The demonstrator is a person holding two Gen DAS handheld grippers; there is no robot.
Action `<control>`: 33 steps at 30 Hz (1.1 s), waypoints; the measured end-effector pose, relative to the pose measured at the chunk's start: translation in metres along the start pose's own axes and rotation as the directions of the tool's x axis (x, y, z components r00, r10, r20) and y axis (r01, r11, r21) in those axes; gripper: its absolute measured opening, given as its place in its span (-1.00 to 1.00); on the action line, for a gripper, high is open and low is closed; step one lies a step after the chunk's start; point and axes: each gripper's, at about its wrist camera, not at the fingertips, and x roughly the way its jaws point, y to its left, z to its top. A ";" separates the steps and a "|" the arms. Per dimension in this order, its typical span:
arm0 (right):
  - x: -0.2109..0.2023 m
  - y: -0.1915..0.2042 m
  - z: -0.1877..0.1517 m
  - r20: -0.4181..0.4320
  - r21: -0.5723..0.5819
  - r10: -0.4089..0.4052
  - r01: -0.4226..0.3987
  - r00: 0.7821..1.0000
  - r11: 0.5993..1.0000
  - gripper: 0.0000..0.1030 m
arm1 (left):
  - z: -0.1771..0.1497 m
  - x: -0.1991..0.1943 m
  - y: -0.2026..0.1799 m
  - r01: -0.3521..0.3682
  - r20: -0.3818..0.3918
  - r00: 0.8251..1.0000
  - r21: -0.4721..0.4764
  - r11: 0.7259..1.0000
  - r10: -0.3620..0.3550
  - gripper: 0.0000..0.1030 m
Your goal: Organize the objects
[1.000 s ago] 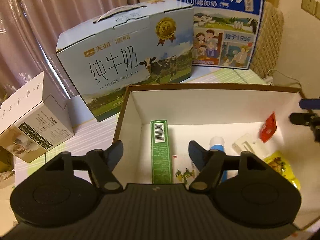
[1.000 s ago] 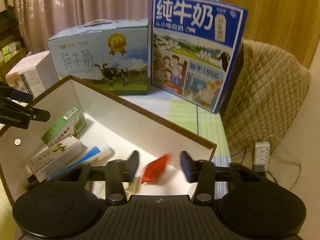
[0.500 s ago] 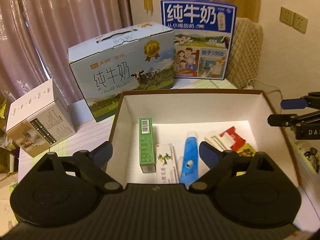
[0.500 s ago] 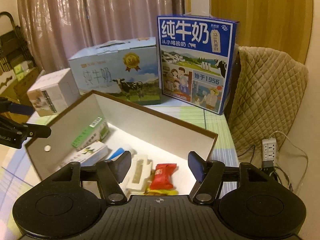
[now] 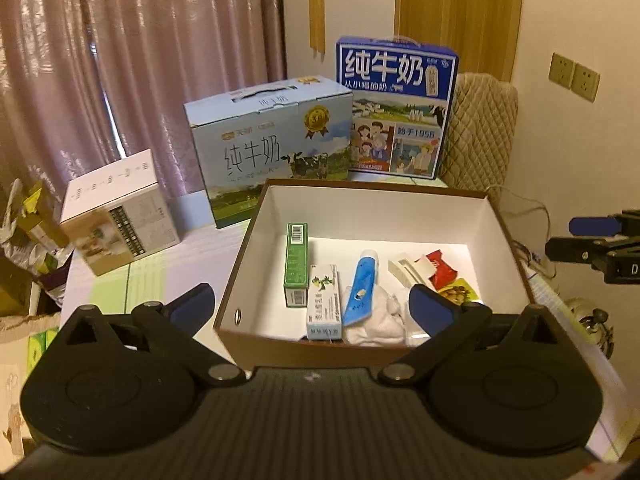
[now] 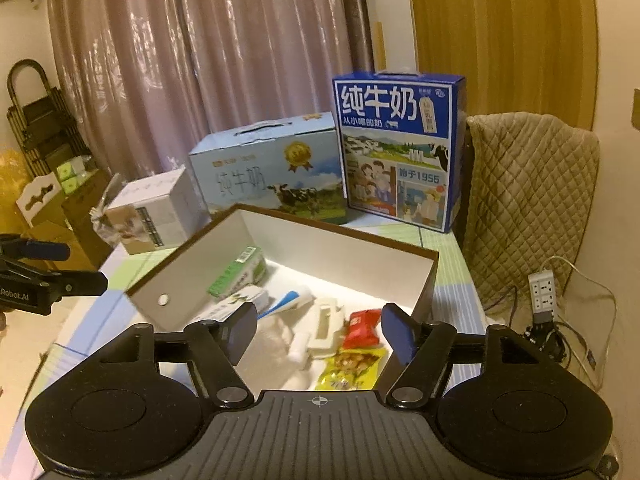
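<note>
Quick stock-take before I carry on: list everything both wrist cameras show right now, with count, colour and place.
open box: 1, brown outside, white inside, centre of table
carton: 1, green, in box, left
small carton: 1, white-green, beside green carton
tube: 1, blue, box middle
cloth: 1, white, box front
plastic tray: 1, white, in box
packet: 1, red, box right
snack bag: 1, yellow, box right
milk cases: 2, light blue and dark blue, behind box
white case: 1, table left
power strip: 1, white, floor right
left gripper: open, empty
right gripper: open, empty

An open brown box [image 5: 256, 240] with white inside sits on the tabletop. In it lie a green carton [image 5: 296, 262], a white carton [image 5: 325, 306], a blue tube [image 5: 362, 288], a red packet [image 6: 362, 326] and a yellow packet [image 6: 352, 370].
</note>
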 end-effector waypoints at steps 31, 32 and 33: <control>-0.221 0.126 -0.106 0.004 0.014 0.090 -0.091 0.996 0.996 0.32 | -0.149 -0.270 -0.059 -0.077 -0.030 0.997 -0.190 0.979 0.073 0.98; -0.225 0.129 -0.111 0.001 0.006 0.097 -0.097 0.995 0.995 0.32 | -0.153 -0.273 -0.060 -0.079 -0.036 0.997 -0.198 0.977 0.073 0.98; -0.228 0.133 -0.115 -0.002 -0.001 0.103 -0.103 0.995 0.995 0.32 | -0.158 -0.275 -0.062 -0.077 -0.039 0.997 -0.198 0.977 0.071 0.98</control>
